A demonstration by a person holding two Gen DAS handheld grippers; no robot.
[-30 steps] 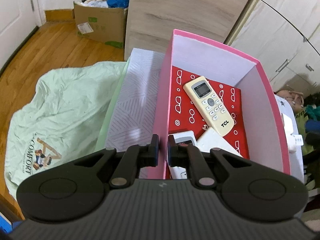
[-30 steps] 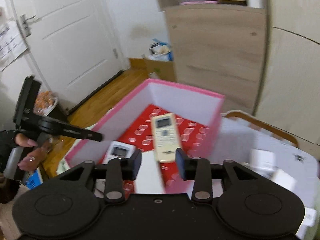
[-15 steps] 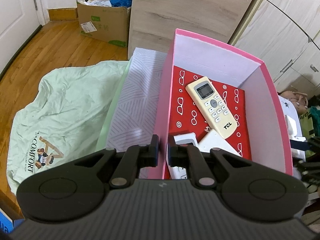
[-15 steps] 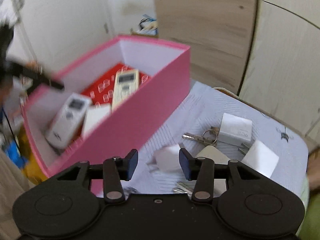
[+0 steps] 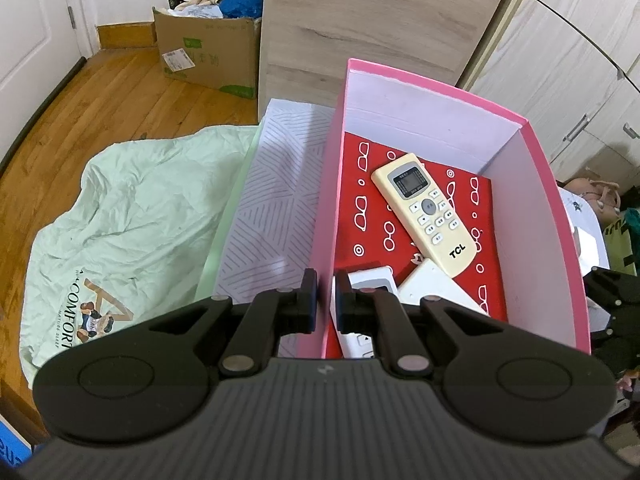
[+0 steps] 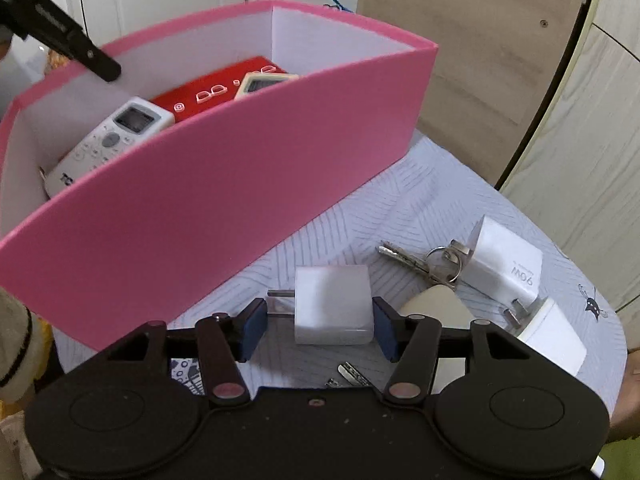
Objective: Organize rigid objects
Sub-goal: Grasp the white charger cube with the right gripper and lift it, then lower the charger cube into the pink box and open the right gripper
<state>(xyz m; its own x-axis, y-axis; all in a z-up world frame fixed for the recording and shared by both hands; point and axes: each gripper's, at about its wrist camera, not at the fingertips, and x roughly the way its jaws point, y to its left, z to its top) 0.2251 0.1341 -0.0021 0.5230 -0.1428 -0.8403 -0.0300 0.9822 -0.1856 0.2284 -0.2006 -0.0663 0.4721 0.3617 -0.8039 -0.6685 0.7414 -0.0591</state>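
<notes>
Item: pink box (image 5: 536, 216), open-topped, pale inner walls, red patterned floor; stands on a striped cloth (image 6: 384, 216) over a table. Contents: a cream remote (image 5: 426, 212) lying diagonally toward the far end, a white remote (image 6: 108, 140) at the near end, a flat white piece (image 5: 436, 292) partly under the cream one.

Item: left gripper (image 5: 325, 300). Pads closed on the near left wall of the box, one inside, one outside. Judged purpose: to steady the light box while things go in.

Item: right gripper (image 6: 320, 326). Jaws spread wide, hovering low over the cloth, one on each side of a white charger (image 6: 332, 304); the right pad (image 6: 385, 330) sits at the charger's edge (contact uncertain), the left pad stands clear beyond the prongs. Nothing gripped yet. Judged step: lining up to pinch this charger for the box.

Item: white charger, task piece. Small rounded block, smooth and hard, two metal prongs pointing left; lies flat on the cloth just beside the box's outer wall, on the right.

Loose stock still on the cloth, farther right: a bunch of keys (image 6: 420, 262) on a ring, a larger charger (image 6: 506, 270) marked 90W, another white block (image 6: 554, 336) at the near edge, a cream rounded piece (image 6: 434, 306) partly behind the gripper, a key tip (image 6: 354, 374) near the gripper body.

Off-table: green sheet (image 5: 132, 220) on the wood floor, left.
</notes>
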